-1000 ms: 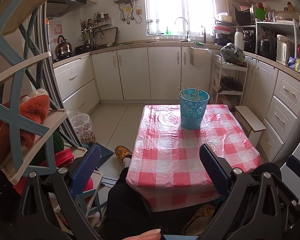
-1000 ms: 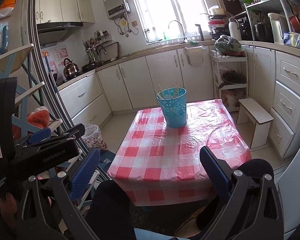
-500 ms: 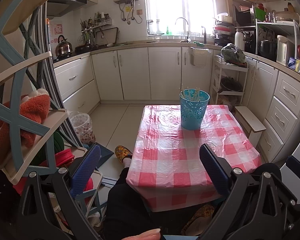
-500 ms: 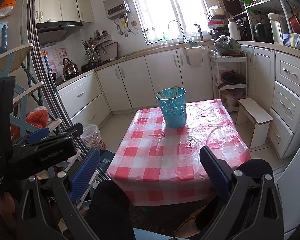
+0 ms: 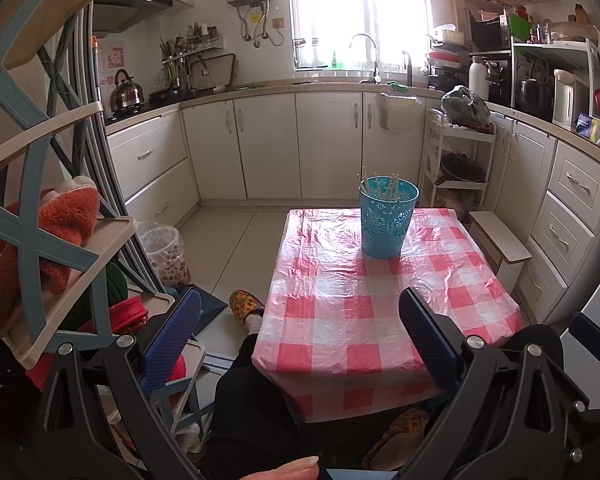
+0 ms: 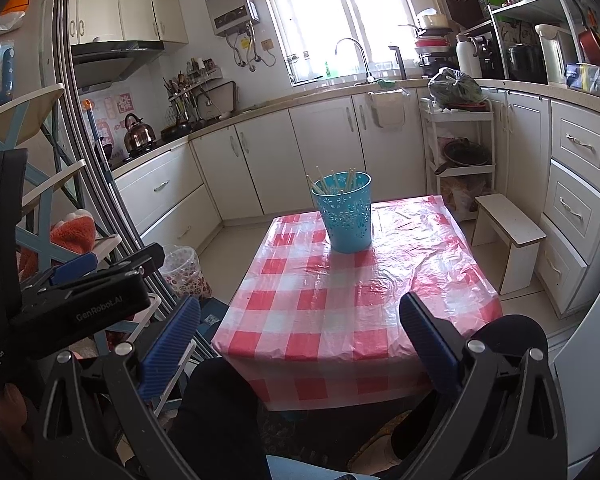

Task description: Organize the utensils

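Very little has changed over the last second. The left gripper and the right gripper still hang low at the near end of the table, above the seated person's knees, and the view from each shifts only by a hair. Both sets of jaws stand wide apart and hold nothing.

The blue cup stands upright toward the far end of the table, slightly right of centre in the left view, well apart from both grippers. The chopsticks stay inside it, leaning against the rim with their tips poking out. The checked cloth around the cup is bare; no loose utensil shows on it.

My reading is that nothing on the table has been disturbed in this stretch, so the task itself has not advanced: either the sorting has yet to begin or it is already finished, and these views alone do not settle which. If more work is due, either gripper must first travel across the table to the cup.
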`<action>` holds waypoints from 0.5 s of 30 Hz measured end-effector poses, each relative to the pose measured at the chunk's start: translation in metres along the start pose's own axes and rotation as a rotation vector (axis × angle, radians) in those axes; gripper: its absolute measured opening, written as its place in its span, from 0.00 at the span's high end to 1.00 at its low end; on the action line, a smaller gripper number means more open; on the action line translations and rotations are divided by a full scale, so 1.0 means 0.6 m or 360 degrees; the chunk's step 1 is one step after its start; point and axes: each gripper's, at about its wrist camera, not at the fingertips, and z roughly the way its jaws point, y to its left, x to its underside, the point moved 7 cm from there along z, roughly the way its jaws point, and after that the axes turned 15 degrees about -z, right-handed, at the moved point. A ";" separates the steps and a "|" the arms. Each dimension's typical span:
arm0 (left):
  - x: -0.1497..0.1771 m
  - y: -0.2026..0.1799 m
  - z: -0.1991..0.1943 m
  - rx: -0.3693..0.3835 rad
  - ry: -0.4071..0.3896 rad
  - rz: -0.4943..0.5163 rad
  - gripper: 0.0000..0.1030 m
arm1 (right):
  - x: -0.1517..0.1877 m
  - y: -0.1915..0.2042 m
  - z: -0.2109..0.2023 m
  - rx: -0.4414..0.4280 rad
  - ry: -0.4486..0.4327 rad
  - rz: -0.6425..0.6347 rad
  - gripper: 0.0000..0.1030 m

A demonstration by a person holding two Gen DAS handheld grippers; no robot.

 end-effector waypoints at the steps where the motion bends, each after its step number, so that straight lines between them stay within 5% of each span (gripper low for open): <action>1: 0.000 0.000 0.000 0.0000 0.0001 0.0000 0.07 | 0.001 0.000 0.000 0.0001 0.0003 0.0000 0.07; 15: 0.001 0.002 0.001 0.0000 -0.0001 -0.0003 0.07 | 0.003 0.001 0.002 0.0003 0.0015 -0.0003 0.07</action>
